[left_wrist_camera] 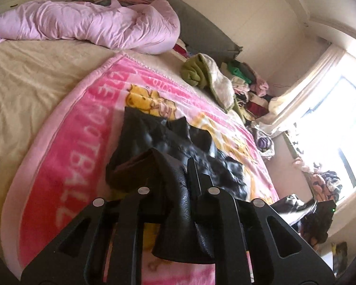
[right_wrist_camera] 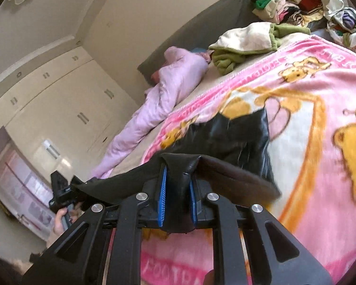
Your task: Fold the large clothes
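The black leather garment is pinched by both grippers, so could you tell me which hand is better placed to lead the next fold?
Probably the right. The right gripper clamps the black leather garment at a clean edge fold, with its body stretched ahead over the pink blanket. The left gripper holds a bunched corner.

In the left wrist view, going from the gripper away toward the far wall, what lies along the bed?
Left gripper shut on the black leather garment → pink cartoon-bear blanket → beige sheet → rumpled lilac duvet → grey headboard.
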Available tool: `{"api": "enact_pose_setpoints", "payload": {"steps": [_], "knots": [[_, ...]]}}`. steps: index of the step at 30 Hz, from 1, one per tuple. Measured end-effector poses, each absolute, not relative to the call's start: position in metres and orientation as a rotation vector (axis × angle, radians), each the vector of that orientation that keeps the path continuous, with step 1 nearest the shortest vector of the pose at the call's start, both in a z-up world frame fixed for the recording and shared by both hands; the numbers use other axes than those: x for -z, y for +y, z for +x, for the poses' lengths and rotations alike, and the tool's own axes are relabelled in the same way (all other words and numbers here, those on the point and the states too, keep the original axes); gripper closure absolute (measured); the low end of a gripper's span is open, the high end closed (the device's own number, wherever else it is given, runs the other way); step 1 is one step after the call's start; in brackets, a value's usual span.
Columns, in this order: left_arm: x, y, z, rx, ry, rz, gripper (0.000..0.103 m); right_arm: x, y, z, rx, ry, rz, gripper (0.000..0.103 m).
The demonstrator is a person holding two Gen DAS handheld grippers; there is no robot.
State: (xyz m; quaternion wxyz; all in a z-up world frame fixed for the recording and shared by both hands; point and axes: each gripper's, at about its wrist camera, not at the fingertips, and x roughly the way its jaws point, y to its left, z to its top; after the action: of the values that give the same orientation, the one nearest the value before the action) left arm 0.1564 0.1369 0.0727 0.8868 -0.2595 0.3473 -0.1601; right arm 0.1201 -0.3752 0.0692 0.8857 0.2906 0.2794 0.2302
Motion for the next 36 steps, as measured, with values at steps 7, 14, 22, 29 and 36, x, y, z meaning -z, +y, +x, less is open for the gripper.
{"api": "enact_pose_setpoints", "payload": {"steps": [7,14,22,29,36], "knots": [[-0.065,0.132,0.217,0.297,0.775,-0.584,0.091,-0.059,-0.378,0.191,-0.423,0.616,0.640,0.088],[-0.049,0.126,0.265,0.251,0.842,-0.592,0.084,-0.031,-0.391,0.239,-0.338,0.690,0.676,0.085],[-0.025,0.122,0.293,0.242,0.885,-0.632,0.079,-0.001,-0.393,0.264,-0.267,0.775,0.682,0.078],[-0.034,0.128,0.286,0.274,0.782,-0.669,0.052,-0.009,-0.400,0.255,-0.259,0.695,0.676,0.026],[-0.034,0.128,0.283,0.192,0.755,-0.488,0.048,-0.012,-0.387,0.255,-0.181,0.689,0.465,0.026]]}}
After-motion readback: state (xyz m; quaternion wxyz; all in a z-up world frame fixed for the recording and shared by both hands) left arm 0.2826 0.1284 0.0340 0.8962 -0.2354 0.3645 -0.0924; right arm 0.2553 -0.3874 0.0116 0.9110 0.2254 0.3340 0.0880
